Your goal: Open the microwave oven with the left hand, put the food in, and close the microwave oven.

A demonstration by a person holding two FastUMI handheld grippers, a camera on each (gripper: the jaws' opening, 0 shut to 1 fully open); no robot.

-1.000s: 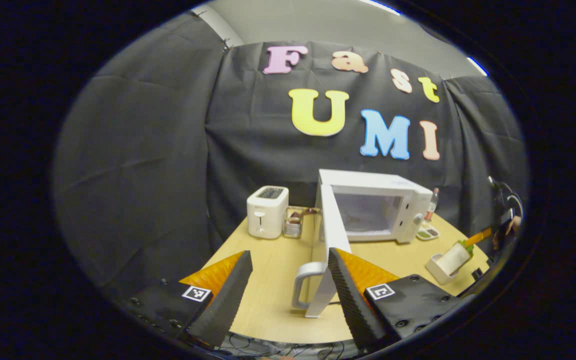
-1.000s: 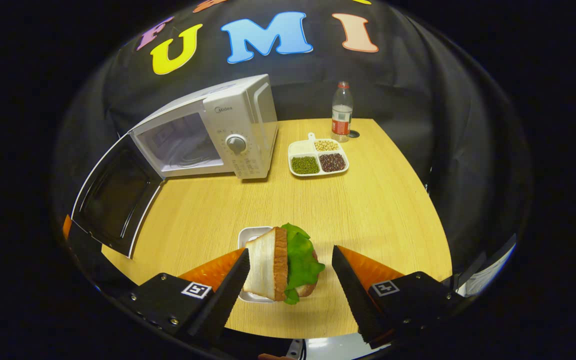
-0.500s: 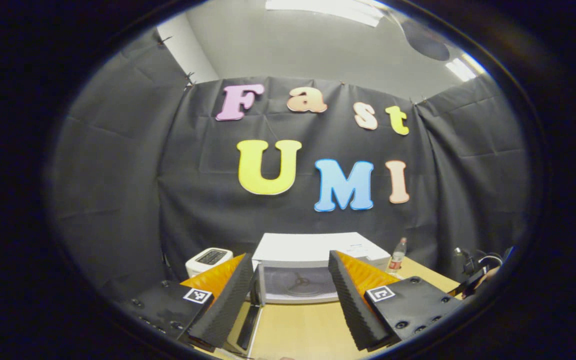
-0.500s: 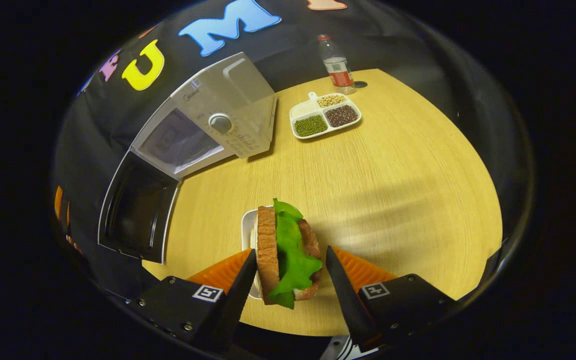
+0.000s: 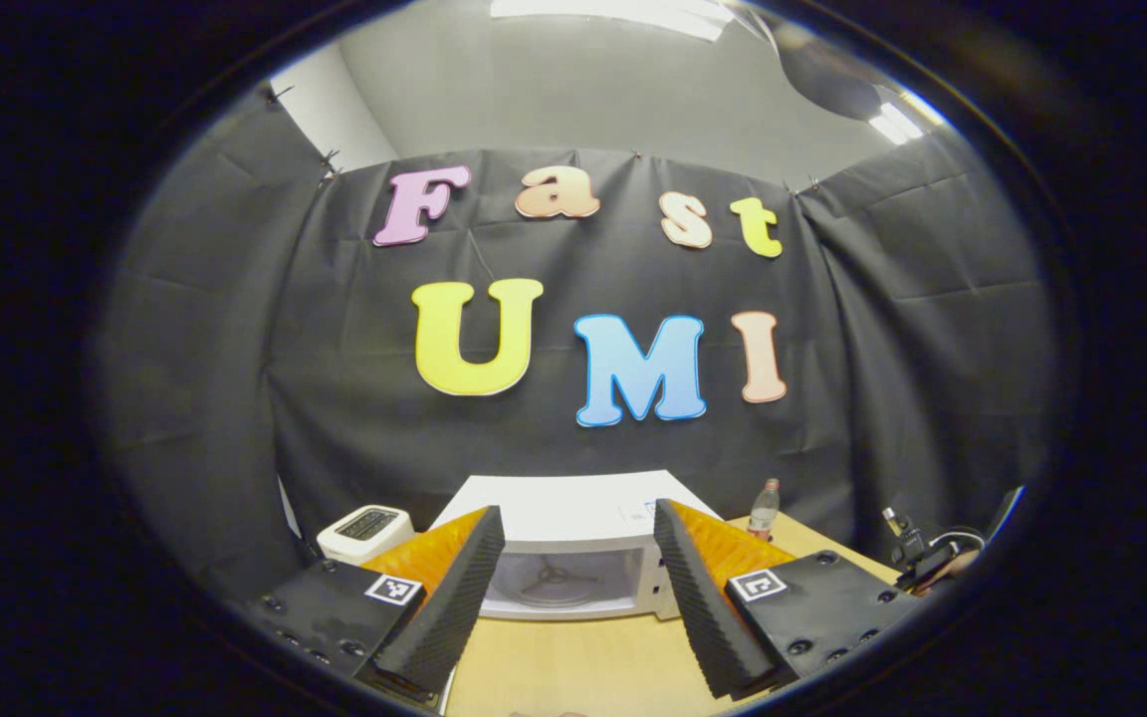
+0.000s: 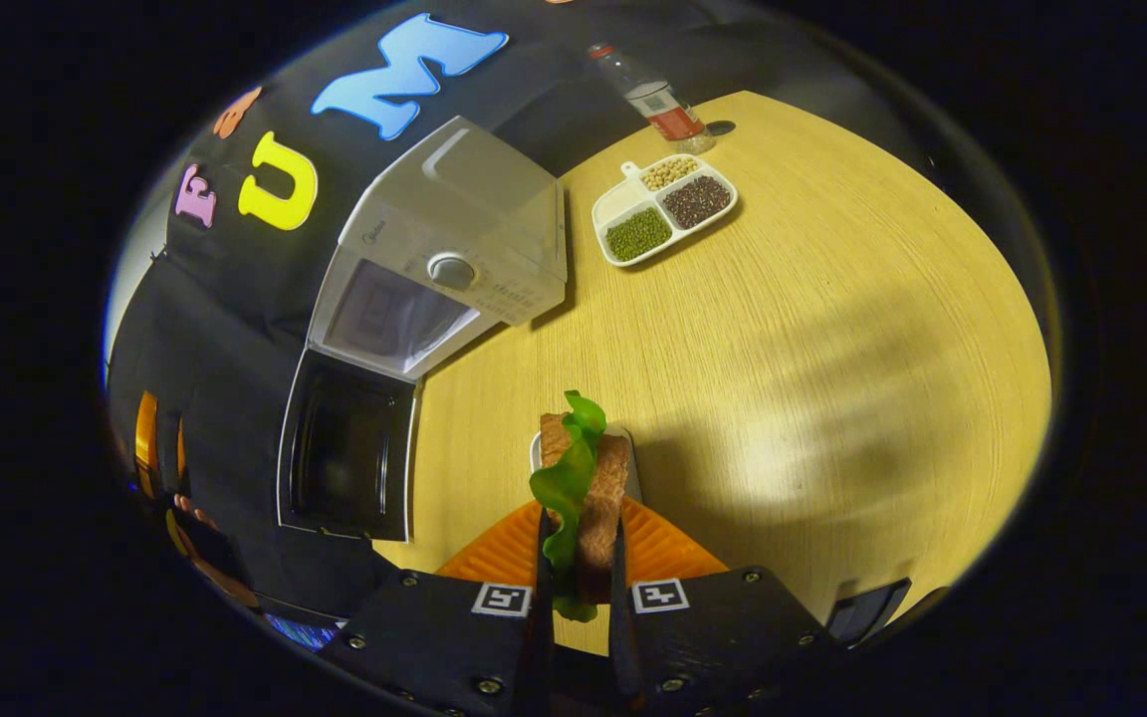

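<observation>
My right gripper (image 6: 579, 538) is shut on the sandwich (image 6: 588, 488), a stack of bread and green lettuce standing on edge over its small white holder (image 6: 630, 450) on the table. In the right gripper view the white microwave (image 6: 454, 249) stands at the back left with its door (image 6: 346, 460) swung wide open and lying low to the left. My left gripper (image 5: 575, 513) is open with nothing between its fingers, and it faces the microwave's open cavity (image 5: 559, 580) from some way back.
A divided white dish of beans (image 6: 661, 206) and a plastic bottle (image 6: 655, 100) stand behind the sandwich on the wooden table (image 6: 832, 329). A white toaster (image 5: 364, 530) sits left of the microwave. A hand with a gripper (image 5: 932, 563) shows at the far right.
My right gripper has shut on the sandwich, which was loose between open fingers before. My left gripper has drawn away from the door and tilted upward.
</observation>
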